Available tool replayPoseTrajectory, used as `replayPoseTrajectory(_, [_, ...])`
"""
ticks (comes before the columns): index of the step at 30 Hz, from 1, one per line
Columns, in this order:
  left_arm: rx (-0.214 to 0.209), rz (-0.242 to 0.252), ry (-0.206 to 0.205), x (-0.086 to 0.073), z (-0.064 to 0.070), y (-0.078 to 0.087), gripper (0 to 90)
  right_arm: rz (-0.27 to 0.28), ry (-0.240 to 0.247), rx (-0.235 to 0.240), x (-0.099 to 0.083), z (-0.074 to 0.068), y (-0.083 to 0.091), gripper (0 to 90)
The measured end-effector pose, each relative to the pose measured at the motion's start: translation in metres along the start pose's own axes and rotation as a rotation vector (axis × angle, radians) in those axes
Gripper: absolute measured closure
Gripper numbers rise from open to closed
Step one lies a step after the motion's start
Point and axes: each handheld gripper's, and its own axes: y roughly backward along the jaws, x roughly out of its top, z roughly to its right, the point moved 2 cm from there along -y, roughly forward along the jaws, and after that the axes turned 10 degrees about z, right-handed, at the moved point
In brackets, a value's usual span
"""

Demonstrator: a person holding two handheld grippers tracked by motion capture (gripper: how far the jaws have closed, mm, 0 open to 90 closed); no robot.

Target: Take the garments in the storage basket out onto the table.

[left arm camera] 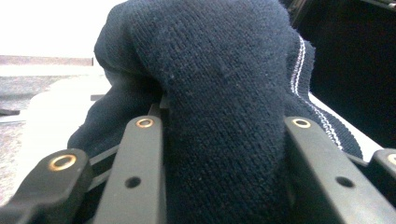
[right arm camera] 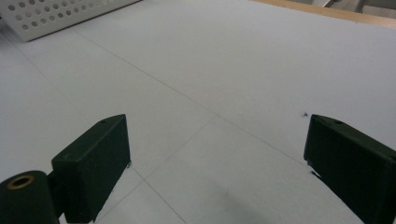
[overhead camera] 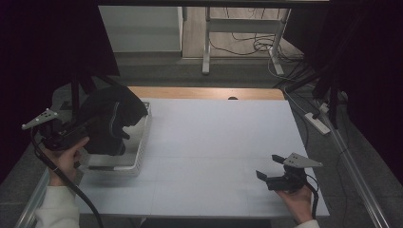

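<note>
White tabletop (overhead camera: 214, 142) bare — left tool (overhead camera: 97, 124) clamping sweater (overhead camera: 111, 114) over basket (overhead camera: 138, 156), right tool (overhead camera: 268, 167) agape.

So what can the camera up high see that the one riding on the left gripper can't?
The high view alone takes in the whole white table, the white perforated basket at its left edge, both hands, and the right gripper resting open over bare table. The left gripper view alone gives the close detail: the coarse knit of the dark garment, a thin white stripe along its edge, and the fabric bunched between the two black jaws. Both share the garment itself, held by the left gripper above the basket.
</note>
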Motion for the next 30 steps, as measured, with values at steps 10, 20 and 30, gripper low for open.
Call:
replayPoseTrajectory(10, [-0.028,0.014,0.001,0.004,0.009,-0.004,64.7,0.001,0.003,-0.003,0.0,0.0,0.0,6.6])
replayPoseTrajectory(20, [-0.049,0.038,-0.015,0.01,0.021,-0.008,64.7,-0.001,0.0,-0.001,0.0,0.0,0.0,6.6])
replayPoseTrajectory(30, [-0.086,0.033,-0.025,0.012,0.033,-0.016,64.8,-0.001,0.001,0.0,0.0,0.0,0.0,6.6])
